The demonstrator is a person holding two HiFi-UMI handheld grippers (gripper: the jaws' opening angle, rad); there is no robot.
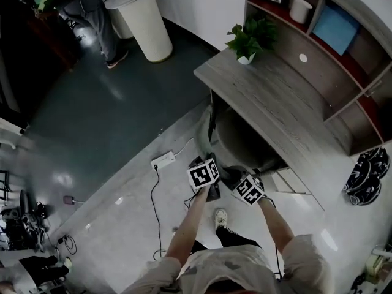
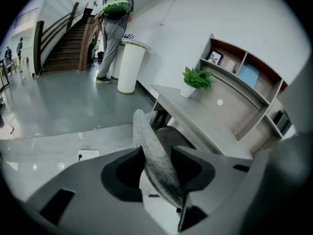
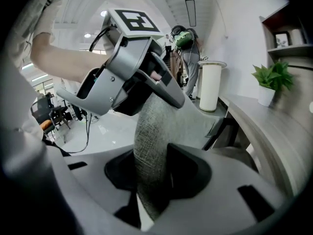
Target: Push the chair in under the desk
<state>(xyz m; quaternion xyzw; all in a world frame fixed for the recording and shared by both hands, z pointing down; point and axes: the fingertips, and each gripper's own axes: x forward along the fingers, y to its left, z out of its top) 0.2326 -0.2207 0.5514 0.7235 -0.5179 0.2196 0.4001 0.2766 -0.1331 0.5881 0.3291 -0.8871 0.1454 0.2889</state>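
Grey fabric backrest (image 2: 149, 146) sits edge-on in both grippers. Left gripper (image 2: 159, 173): jaws apart, loose around it. Right gripper (image 3: 156, 173): clamped on it. Chair (image 1: 245, 143) seat partly under the surface (image 1: 275, 97), which lies straight ahead, so push forward.

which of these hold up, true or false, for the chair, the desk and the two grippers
1. The chair backrest stands between the right gripper's jaws. True.
2. A potted plant sits on the desk. True.
3. The chair stands clear of the desk. False: its seat is partly under the desktop.
4. The left gripper holds the power strip. False: that lies on the floor; the backrest runs between its jaws.
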